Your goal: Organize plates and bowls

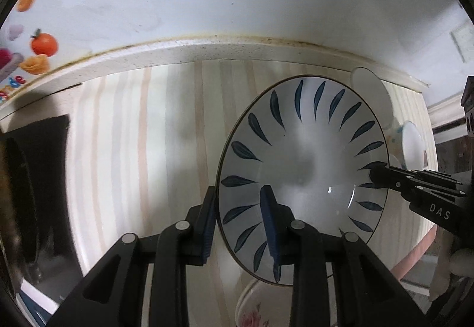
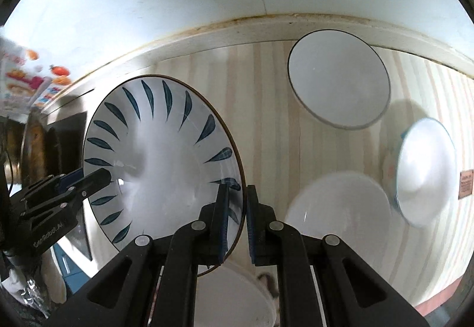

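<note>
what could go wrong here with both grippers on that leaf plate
1. Each gripper pinches only the thin rim of the blue-leaf plate: the left gripper at one edge, the right gripper opposite. Uneven motion could likely twist it loose.
2. The plate hangs over a floral dish, with a white bowl and a white plate nearby. A drop could chip them.

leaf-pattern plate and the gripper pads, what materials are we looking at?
Leaf-pattern plate: looks like glazed ceramic. Glossy white face with sharp highlights, dark blue leaf strokes, thin dark rim line; melamine can't be ruled out.

Pads: blue, matte, finely ribbed on the edges, probably rubber or soft plastic, mounted on rigid black jaws that look like moulded plastic. Both the left gripper and right gripper clamp the plate's rim.
</note>
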A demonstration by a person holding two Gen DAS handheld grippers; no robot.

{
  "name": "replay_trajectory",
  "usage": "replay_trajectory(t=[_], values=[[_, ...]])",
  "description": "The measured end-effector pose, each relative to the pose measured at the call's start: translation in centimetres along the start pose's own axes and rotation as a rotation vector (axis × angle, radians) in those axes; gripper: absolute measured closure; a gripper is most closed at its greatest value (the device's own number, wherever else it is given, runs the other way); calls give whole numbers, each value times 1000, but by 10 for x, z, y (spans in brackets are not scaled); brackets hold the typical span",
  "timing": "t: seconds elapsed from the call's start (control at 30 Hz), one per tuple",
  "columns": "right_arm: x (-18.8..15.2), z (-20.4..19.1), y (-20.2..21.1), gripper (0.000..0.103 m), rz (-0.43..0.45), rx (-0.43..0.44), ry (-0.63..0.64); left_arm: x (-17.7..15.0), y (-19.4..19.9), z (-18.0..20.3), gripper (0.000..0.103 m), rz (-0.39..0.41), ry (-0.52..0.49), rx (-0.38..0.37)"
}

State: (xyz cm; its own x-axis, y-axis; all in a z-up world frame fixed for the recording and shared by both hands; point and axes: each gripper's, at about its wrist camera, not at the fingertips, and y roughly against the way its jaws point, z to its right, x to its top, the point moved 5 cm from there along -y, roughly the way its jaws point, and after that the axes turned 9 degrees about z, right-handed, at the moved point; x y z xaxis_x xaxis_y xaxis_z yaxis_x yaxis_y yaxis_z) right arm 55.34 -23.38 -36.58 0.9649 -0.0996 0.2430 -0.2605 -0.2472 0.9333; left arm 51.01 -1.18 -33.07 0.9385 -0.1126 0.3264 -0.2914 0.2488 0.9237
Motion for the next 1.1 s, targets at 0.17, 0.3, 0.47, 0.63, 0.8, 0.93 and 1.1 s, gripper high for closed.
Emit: replay_trajectory(t=[0.17,0.3,0.47,0.63,0.8,0.93,1.1], values=[[-34,-13,28,91,11,20,19,-37,22,8,77,-11,-5,-2],[-67,-15,43,91,1,33,24,-70,34,13,77,-29,-10,-5],[-109,-12,40,91,-31,29,43,-111,34,19,77,-76,8,-16],[-148,-1,24,91,-87,46,16,-143,23,28,77,-163,-44,-33],[-167,9,9,91,-117,44,15,-163,9,32,77,-206,-69,-18],[-177,16,-3,91,-130,37,16,-164,-3,33,77,-231,-70,-16],[-180,18,-19,91,-144,30,9,-160,-15,36,77,-241,-93,3]])
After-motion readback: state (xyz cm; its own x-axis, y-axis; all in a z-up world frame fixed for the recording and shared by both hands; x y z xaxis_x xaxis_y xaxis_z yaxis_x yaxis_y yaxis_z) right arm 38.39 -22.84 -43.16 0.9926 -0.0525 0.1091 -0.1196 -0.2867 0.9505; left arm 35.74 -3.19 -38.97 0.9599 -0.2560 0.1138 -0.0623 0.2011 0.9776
